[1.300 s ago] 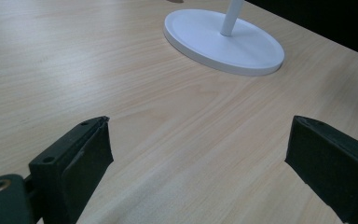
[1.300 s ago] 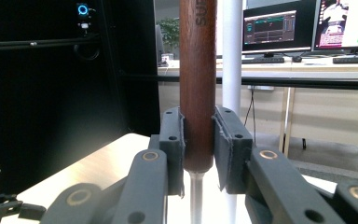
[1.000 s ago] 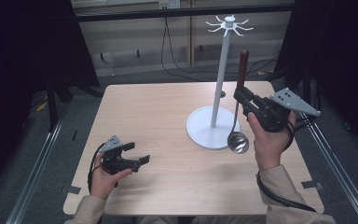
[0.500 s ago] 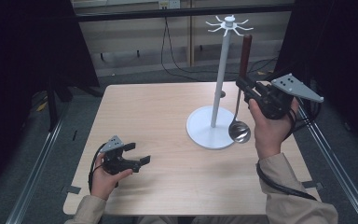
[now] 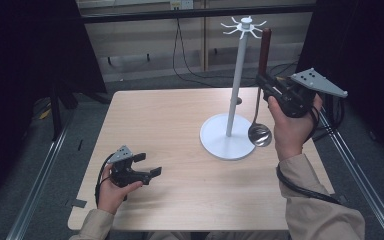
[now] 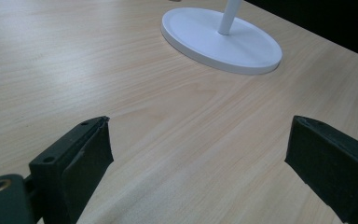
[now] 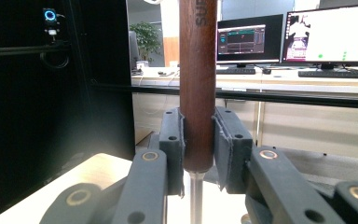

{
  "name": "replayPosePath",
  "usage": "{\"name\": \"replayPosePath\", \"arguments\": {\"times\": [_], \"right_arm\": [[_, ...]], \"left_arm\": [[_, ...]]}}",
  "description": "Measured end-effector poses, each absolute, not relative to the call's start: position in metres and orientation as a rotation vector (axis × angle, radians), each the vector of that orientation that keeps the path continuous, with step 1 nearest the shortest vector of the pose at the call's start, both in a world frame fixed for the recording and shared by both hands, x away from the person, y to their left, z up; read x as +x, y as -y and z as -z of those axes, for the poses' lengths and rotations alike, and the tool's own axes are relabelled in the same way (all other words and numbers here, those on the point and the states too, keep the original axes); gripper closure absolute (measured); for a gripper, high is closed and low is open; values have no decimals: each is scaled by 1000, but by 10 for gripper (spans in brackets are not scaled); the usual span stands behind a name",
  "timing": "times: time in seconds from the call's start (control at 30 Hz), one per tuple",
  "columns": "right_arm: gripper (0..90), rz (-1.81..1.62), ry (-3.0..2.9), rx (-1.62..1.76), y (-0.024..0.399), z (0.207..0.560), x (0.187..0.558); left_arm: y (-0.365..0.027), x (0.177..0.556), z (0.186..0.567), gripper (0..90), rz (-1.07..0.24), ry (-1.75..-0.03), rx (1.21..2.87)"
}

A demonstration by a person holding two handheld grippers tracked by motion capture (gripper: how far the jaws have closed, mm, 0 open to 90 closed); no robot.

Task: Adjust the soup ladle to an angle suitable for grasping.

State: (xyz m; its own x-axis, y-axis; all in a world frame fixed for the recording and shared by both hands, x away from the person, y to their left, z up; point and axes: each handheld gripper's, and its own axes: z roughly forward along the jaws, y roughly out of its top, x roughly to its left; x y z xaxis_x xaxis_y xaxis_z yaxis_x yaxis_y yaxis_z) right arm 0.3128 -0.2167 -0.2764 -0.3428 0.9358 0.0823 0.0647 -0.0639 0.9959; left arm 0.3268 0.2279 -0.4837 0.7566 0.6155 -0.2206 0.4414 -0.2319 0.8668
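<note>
The ladle hangs upright in the right gripper, just to the right of the white stand, with its bowl lifted clear of the stand's round base and its dark wooden handle reaching up toward the hooks at the stand's top. In the right gripper view the two black jaws are clamped on the lower end of that wooden handle, just above where the thin metal shaft begins.

It looks a stiff, fairly light tool, though bottom-heavy: the steel bowl will want to swing like a pendulum below the grip. The wood is the right place to hold it (rounder and less slick than the polished shaft, I'd say), and the pads seem to bite it squarely. Any hanging hole at the handle's tip is too small to make out, so lining it up with a hook would likely take care.

The left gripper rests low over the table, well to the left of the stand and nearer the person, its jaws spread wide with nothing between them.
</note>
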Motion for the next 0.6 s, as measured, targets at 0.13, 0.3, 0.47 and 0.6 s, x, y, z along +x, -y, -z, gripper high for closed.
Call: {"name": "replayPosePath", "arguments": {"times": [0.13, 0.3, 0.47, 0.6], "right_arm": [[752, -1495, -1478, 1122, 214, 277, 316], [752, -1496, -1480, 1124, 212, 278, 320], [752, -1492, -1484, 1127, 211, 279, 323], [752, -1488, -1479, 1132, 209, 280, 326]], "left_arm": [[-229, 327, 484, 68, -202, -818, 1868], [-229, 328, 484, 70, -205, -817, 1871], [-230, 328, 484, 70, -207, -820, 1873], [-231, 329, 484, 71, -205, -821, 1872]]}}
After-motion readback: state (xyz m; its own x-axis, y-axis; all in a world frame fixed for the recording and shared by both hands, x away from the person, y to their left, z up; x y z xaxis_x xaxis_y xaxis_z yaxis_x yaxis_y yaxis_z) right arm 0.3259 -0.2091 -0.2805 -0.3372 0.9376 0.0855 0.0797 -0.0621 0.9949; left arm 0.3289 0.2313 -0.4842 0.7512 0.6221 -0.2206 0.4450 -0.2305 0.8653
